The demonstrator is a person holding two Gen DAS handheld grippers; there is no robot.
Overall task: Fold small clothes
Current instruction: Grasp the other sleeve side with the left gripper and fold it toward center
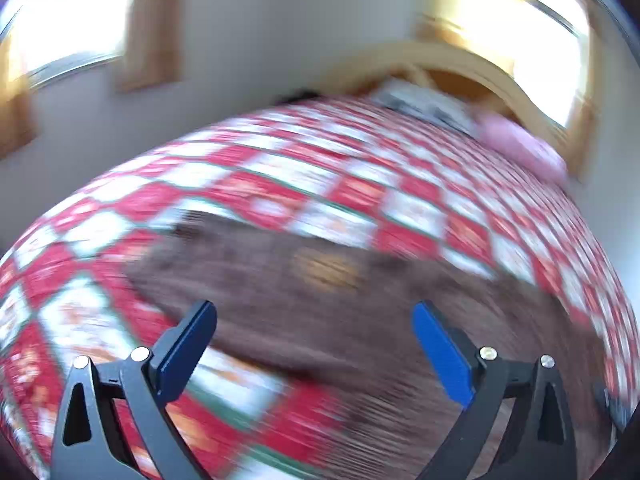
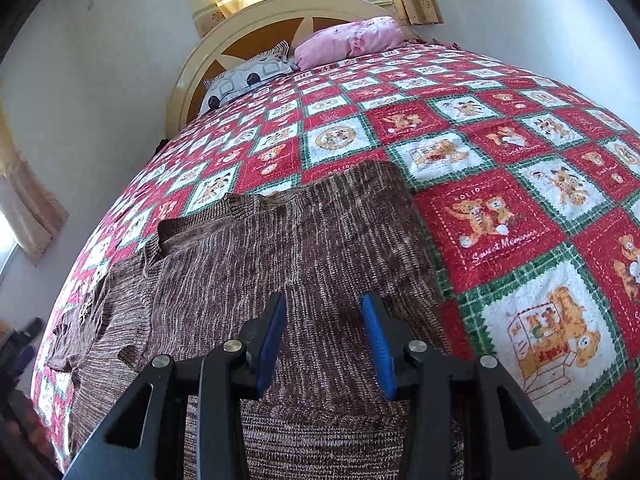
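Brown knit sweater [image 2: 280, 256] lies spread on the bed's checked quilt [image 2: 500, 216], its right edge straight with open quilt beyond. Right tongs [image 2: 326, 344] part-open over the near hem — whether they pinch knit, can't tell. Left tongs [image 1: 316, 344] released wide, empty, above the sweater; view blurred. Pillows [image 2: 348, 40] at the headboard.

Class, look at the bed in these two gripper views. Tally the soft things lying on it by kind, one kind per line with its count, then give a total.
Brown knitted garment: 1
Pink pillow: 1
Grey patterned pillow: 1
Red, white and green checked bedspread: 1
Total: 4
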